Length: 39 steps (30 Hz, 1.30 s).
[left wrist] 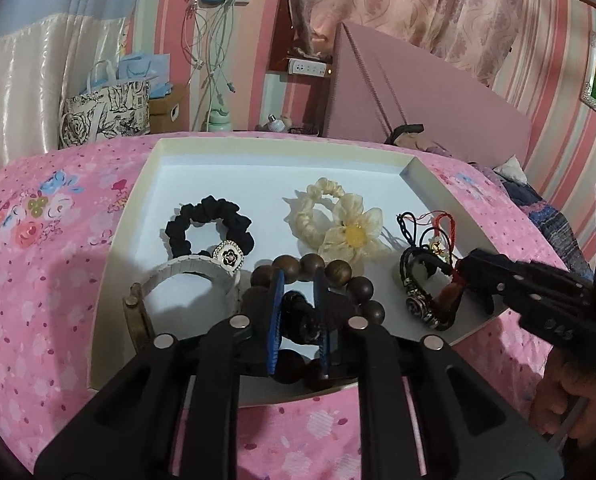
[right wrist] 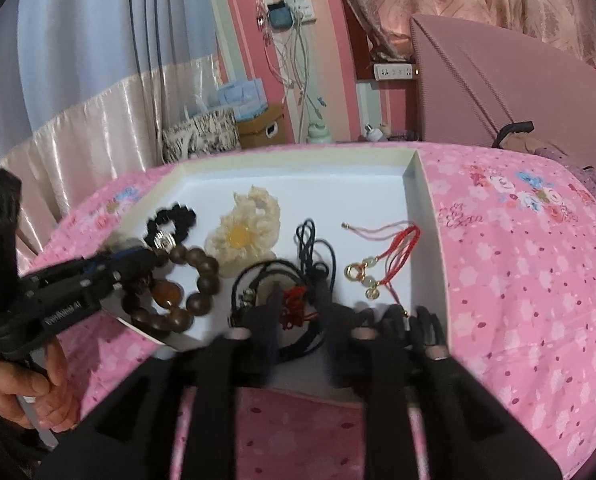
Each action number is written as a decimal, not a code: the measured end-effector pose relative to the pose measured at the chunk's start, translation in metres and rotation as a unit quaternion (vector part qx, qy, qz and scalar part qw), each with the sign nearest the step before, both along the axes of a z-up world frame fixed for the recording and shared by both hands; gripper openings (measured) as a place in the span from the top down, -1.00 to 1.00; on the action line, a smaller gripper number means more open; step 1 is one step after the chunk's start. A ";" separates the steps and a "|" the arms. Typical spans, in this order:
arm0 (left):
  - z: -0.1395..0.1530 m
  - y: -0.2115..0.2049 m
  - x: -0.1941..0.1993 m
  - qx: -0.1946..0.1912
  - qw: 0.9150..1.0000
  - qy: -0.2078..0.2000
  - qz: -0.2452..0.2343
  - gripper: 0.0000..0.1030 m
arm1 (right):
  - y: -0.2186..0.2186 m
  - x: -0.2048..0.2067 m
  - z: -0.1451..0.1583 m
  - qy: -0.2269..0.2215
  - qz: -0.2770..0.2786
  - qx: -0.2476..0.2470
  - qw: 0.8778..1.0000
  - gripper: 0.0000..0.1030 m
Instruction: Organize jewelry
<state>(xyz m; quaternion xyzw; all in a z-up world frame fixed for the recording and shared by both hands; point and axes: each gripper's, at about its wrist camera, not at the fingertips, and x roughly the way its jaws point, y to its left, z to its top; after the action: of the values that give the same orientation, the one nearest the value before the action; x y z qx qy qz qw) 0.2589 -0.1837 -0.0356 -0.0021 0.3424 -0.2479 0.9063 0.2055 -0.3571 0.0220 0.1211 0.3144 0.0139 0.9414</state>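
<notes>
A white tray (left wrist: 258, 176) lies on the bed and holds the jewelry. My left gripper (left wrist: 300, 308) hangs low over the brown wooden bead bracelet (left wrist: 338, 270), its blue pads (left wrist: 277, 304) apart on either side of the bracelet's black tassel knot; the bracelet rests on the tray. My right gripper (right wrist: 302, 312), blurred, stands open over a heap of black cord bracelets (right wrist: 310, 248) with a red knot (right wrist: 294, 298). A red string with gold charms (right wrist: 378, 268) lies to its right. Farther back lie a black scrunchie (left wrist: 210, 224), a cream flower scrunchie (left wrist: 338, 220) and a white bangle (left wrist: 186, 276).
The tray rests on a pink floral bedspread (left wrist: 38, 280). A pink headboard (left wrist: 418, 92) rises at the back right. Bags (left wrist: 106, 112), a cardboard box and hanging cables (left wrist: 214, 40) stand by the far wall. A hand (right wrist: 26, 392) holds the left gripper's handle.
</notes>
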 end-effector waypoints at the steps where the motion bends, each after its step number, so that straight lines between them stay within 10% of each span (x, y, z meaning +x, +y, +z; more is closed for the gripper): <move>1: 0.002 -0.001 -0.001 -0.003 1.000 0.000 -0.007 0.37 | -0.004 -0.003 0.005 -0.010 0.001 0.008 1.000 0.01; 3: 0.006 -0.002 -0.004 0.000 1.000 -0.012 -0.004 -0.50 | -0.011 -0.011 0.016 -0.029 -0.009 0.012 0.999 -0.03; 15: 0.068 0.018 -0.046 0.034 0.991 -0.112 0.063 -0.94 | -0.041 -0.049 0.057 -0.069 -0.075 0.006 0.995 -0.24; 24: 0.033 0.077 -0.119 0.100 0.978 -0.134 0.127 -0.94 | 0.015 -0.109 0.018 -0.028 -0.043 -0.084 0.995 -0.56; 39: 0.023 0.089 -0.116 0.084 0.971 -0.152 0.163 -0.94 | 0.033 -0.133 0.023 -0.106 -0.067 -0.111 0.986 -0.73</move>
<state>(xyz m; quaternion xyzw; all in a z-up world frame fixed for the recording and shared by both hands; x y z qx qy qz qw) 0.1432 -0.0943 -0.0124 0.0558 0.2154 -0.0652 0.9727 0.0721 -0.3237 0.0449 0.0342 0.2035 -0.0710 0.9759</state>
